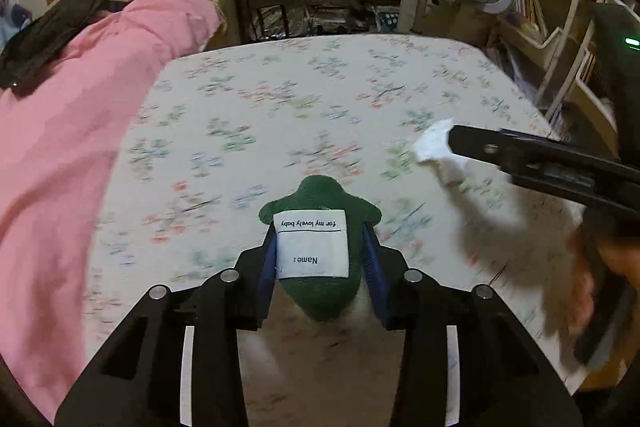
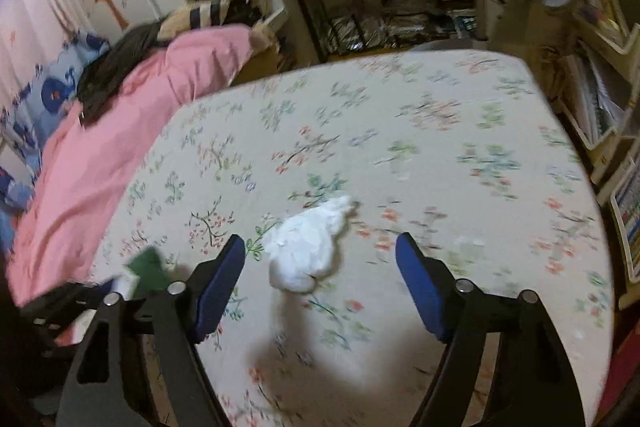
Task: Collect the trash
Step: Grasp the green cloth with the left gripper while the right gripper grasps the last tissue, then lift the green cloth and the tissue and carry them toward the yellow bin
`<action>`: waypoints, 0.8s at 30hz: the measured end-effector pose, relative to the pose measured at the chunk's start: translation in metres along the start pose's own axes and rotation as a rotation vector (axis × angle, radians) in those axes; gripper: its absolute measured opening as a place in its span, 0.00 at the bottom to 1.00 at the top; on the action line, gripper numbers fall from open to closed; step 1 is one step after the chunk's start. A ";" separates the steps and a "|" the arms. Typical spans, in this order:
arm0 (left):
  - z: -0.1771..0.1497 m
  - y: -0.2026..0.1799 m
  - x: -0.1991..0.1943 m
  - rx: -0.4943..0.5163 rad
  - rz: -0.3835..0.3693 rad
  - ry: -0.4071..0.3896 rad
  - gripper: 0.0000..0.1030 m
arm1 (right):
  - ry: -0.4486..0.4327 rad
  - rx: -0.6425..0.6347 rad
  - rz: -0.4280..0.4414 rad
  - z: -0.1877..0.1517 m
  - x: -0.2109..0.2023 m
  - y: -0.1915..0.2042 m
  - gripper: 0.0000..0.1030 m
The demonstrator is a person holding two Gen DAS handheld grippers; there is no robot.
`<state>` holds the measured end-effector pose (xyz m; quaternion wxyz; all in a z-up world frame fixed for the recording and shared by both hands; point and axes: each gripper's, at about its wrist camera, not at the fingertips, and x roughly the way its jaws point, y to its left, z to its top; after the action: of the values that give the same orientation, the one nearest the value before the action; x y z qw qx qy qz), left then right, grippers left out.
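White crumpled tissue [image 2: 306, 251] lay on the floral bedsheet [image 2: 400, 131], well in from the mattress's far edge and toward the near side, framed between the blue pads [image 2: 218, 281] of the right gripper [image 2: 320, 283]. Those jaws stood open, clear of the paper on both sides. The left gripper [image 1: 320, 259] was clamped on a green knitted item [image 1: 320, 203] with a white name label [image 1: 312, 247], held above the sheet just left of the tissue. A pink quilt [image 2: 120, 147] was heaped along the bed's left edge. To finish this pick cleanly, the right jaws probably needed to drop until the pad tips brushed the sheet, stay centred on the wad, and close on its bulk rather than a loose corner, without pinching the fabric beneath.
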<state>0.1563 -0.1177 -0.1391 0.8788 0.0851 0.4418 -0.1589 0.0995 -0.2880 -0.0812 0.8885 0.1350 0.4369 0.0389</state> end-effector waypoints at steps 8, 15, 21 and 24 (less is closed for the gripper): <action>-0.005 0.034 -0.007 -0.091 -0.029 0.020 0.37 | 0.053 -0.125 -0.071 -0.004 0.010 0.018 0.13; -0.007 0.036 -0.041 -0.116 -0.063 -0.086 0.37 | 0.007 -0.144 0.029 -0.018 -0.039 0.032 0.12; -0.023 0.033 -0.084 -0.147 -0.070 -0.165 0.37 | -0.035 -0.119 0.080 -0.038 -0.079 0.035 0.12; -0.036 0.030 -0.105 -0.153 -0.073 -0.199 0.37 | -0.075 -0.099 0.101 -0.049 -0.104 0.035 0.12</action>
<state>0.0808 -0.0571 -0.0758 0.9159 -0.0145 0.3661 -0.1640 -0.0013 -0.2637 -0.0198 0.9068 0.1143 0.3933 0.1001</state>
